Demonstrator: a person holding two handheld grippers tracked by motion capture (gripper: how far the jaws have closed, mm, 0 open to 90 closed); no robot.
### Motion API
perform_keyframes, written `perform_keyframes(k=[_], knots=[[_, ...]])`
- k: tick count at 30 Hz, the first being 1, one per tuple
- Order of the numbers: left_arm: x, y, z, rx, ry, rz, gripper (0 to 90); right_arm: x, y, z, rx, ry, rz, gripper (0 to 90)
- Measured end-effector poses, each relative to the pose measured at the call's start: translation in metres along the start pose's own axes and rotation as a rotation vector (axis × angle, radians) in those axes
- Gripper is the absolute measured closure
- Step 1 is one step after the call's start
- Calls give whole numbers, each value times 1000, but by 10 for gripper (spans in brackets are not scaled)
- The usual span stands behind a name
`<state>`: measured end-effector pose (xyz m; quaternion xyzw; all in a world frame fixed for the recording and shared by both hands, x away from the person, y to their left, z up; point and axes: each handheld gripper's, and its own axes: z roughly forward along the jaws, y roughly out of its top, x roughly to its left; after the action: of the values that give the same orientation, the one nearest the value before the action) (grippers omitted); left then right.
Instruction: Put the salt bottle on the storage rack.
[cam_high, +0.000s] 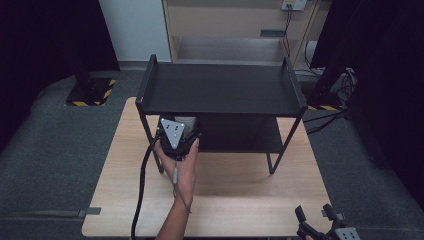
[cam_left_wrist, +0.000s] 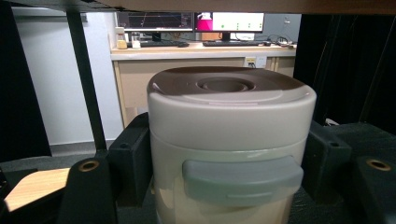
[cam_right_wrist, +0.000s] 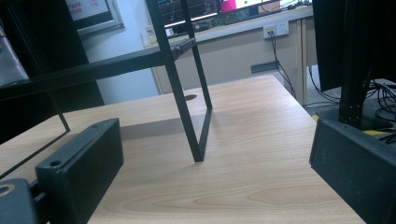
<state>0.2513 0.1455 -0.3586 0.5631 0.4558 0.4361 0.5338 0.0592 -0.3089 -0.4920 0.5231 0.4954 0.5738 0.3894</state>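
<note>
A cream canister (cam_left_wrist: 229, 140) with a round lid and a grey front tab stands upright between the black jaws of my left gripper (cam_left_wrist: 229, 161), which is shut on its sides. In the high view, the left gripper (cam_high: 180, 127) reaches into the left front of the black two-tier rack (cam_high: 220, 90), and the canister (cam_high: 186, 120) sits just under the top tier. I cannot tell whether it rests on the lower tier (cam_high: 240, 137). My right gripper (cam_high: 315, 216) hovers at the table's near right corner, open, with nothing between its jaws (cam_right_wrist: 217, 158).
The rack stands on a light wooden table (cam_high: 240, 195). A rack leg (cam_right_wrist: 187, 107) stands ahead of the right gripper. The rack's top tier is bare. Beyond the table are a counter with monitors (cam_left_wrist: 196, 23), dark curtains and cables (cam_high: 330, 80) on the floor.
</note>
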Motion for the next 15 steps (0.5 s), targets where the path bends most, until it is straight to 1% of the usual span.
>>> perform_keyframes(k=[8,15], knots=[[0,-1,0,-5,0,-2,301,1,0,-1,-1,1,1,30],[1,-2,1,-7,1,6,298,1,0,-1,-1,0,4,29]])
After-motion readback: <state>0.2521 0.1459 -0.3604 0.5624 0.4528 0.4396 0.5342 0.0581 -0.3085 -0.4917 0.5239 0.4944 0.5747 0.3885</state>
